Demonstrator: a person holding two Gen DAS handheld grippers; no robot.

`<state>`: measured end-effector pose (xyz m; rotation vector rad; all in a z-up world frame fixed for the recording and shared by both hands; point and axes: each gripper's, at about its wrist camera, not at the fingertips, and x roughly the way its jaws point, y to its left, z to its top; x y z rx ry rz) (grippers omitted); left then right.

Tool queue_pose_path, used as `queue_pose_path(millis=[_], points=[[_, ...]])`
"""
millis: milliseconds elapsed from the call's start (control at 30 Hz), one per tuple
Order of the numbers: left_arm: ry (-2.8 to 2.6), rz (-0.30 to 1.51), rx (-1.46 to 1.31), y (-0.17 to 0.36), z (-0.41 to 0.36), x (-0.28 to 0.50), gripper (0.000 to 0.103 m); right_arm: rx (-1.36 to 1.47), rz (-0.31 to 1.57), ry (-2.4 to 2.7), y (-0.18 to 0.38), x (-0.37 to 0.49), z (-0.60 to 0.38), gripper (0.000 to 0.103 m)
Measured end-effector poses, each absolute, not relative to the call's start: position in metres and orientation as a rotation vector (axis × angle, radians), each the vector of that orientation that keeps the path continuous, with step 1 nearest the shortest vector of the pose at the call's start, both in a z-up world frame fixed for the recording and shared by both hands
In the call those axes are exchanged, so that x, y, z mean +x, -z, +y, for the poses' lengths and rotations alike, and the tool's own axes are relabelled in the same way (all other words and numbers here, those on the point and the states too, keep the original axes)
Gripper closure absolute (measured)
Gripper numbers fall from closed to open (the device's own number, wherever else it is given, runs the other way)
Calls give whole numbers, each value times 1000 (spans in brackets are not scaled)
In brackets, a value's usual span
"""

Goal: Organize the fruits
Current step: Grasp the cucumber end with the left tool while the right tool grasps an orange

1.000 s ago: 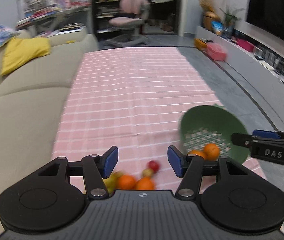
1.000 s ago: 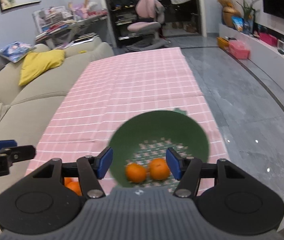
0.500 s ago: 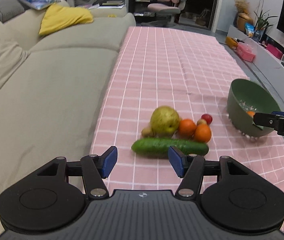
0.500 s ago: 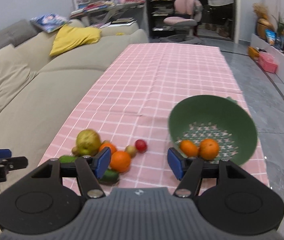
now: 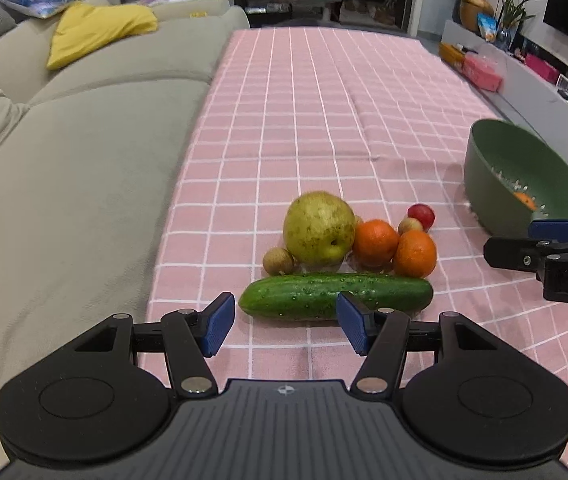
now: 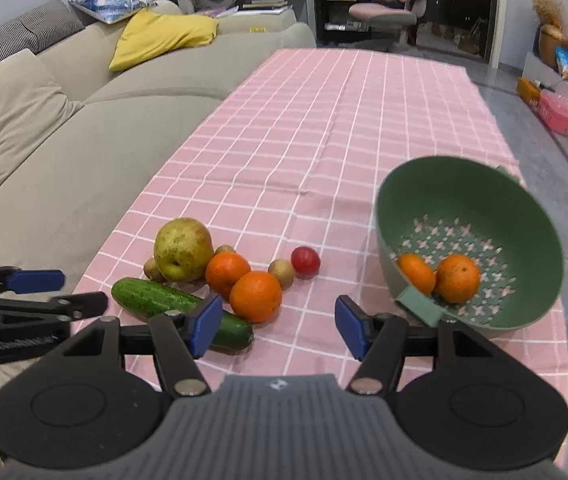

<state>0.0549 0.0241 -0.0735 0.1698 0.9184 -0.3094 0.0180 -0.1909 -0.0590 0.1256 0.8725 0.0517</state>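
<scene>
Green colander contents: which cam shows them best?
Right wrist. It looks down into the green colander, so both oranges on the perforated floor show clearly. The left wrist view sees the colander side-on at the frame edge; only a sliver of one orange peeks over the rim.

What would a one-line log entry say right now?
left hand-held gripper: open | right hand-held gripper: open | colander: two oranges | tablecloth: two oranges

The right hand-held gripper bears the white letters "DA", cut off.
</scene>
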Motion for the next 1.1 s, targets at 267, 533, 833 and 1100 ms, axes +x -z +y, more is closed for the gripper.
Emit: queue_pose_path(millis=[267,533,833,1100], points=[[318,952,185,94,22,78,34,144,943,-76,87,54,-180,43],[643,824,571,95,-3,65,34,198,1022,-73,109,80,-185,43],[937,816,852,114,-10,75,34,214,1072,-91,121,91,-187,43],[978,816,1003,133,-29,77,32,216,1089,-95,130,100,-186,43]])
